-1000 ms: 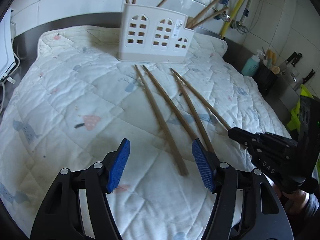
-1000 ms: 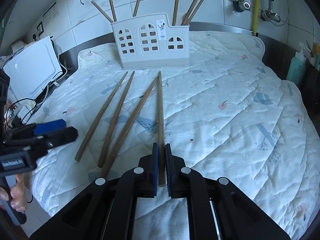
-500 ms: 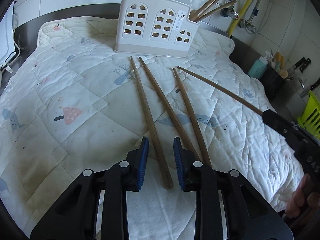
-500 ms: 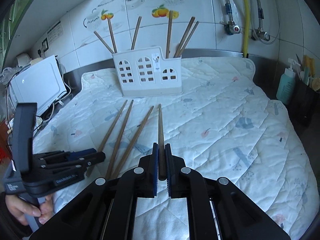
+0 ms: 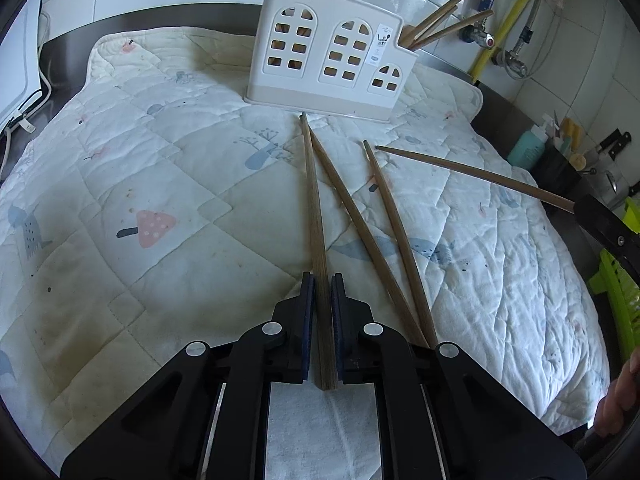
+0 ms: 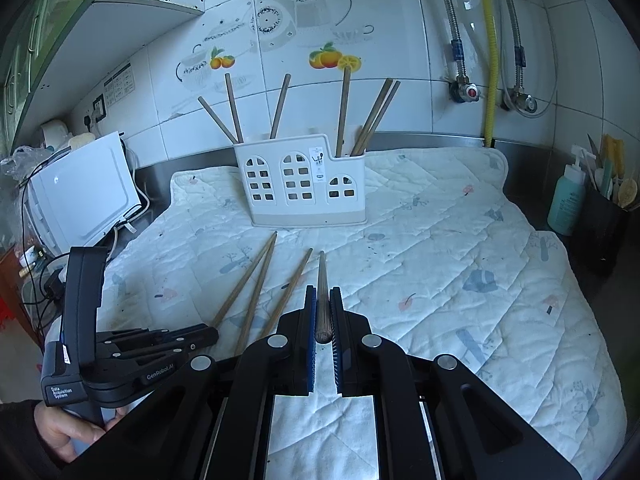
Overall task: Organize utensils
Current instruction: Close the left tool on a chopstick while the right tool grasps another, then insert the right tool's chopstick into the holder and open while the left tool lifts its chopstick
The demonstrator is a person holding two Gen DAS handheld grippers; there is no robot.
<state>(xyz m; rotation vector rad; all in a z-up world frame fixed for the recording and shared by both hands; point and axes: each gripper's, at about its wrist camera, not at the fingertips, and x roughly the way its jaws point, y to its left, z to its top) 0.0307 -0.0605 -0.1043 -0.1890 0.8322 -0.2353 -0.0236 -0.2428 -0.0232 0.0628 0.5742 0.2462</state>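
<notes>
A white utensil holder (image 5: 326,54) with arched windows stands at the far side of the quilted mat and holds several wooden chopsticks; it also shows in the right wrist view (image 6: 304,184). My left gripper (image 5: 322,280) is shut on the near end of one chopstick (image 5: 314,208) lying on the mat. Two more chopsticks (image 5: 372,240) lie to its right. My right gripper (image 6: 323,294) is shut on another chopstick (image 6: 322,280), lifted above the mat and pointing at the holder; it shows in the left wrist view (image 5: 472,174).
A quilted white mat (image 5: 160,184) covers the counter. A white appliance (image 6: 80,192) stands at the left. A teal bottle (image 6: 566,200) and a dark tool caddy (image 6: 604,224) stand at the right. Pipes and a tiled wall (image 6: 400,20) are behind.
My left gripper moved forward and closed on the leftmost chopstick. My right gripper lifted its chopstick off the mat and tipped it level.
</notes>
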